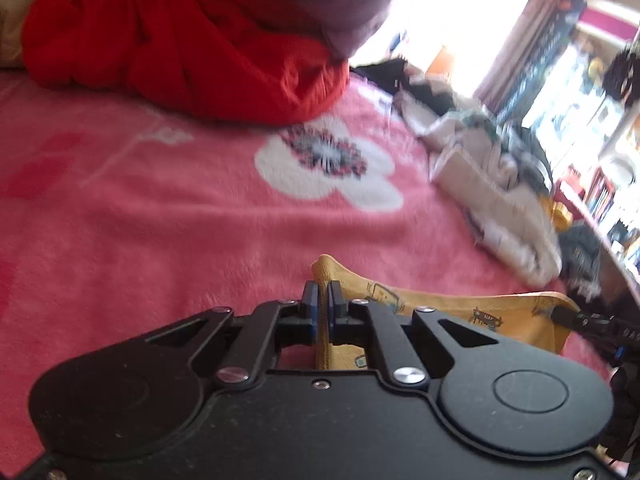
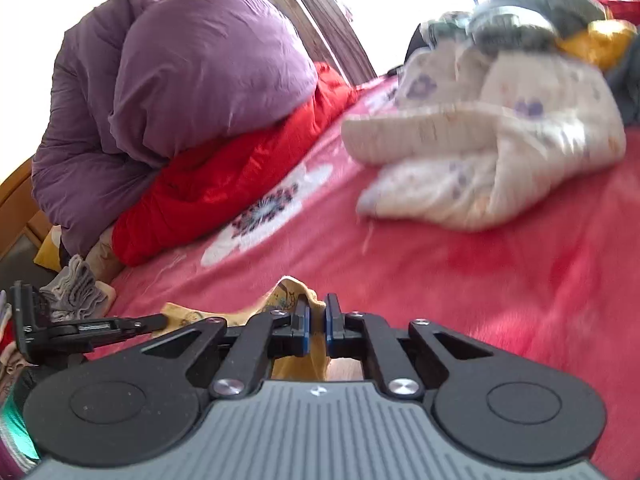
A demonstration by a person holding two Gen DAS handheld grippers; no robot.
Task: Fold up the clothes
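Fingers of both hands pinch the yellow garment [image 1: 460,312] at the near edge of the bed [image 1: 160,220]: left gripper [image 1: 322,300] on one corner, right gripper [image 2: 317,316] on the other. Cloth spans sideways between them; bare blanket lies ahead.

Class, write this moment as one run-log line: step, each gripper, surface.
step: grasp for fold | left gripper: shut on yellow garment | right gripper: shut on yellow garment | surface: pink blanket

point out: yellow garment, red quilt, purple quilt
yellow garment [image 1: 500,312], left wrist view, printed middle of the cloth
red quilt [image 1: 180,48], left wrist view, bunched middle
purple quilt [image 2: 192,68], right wrist view, rounded front
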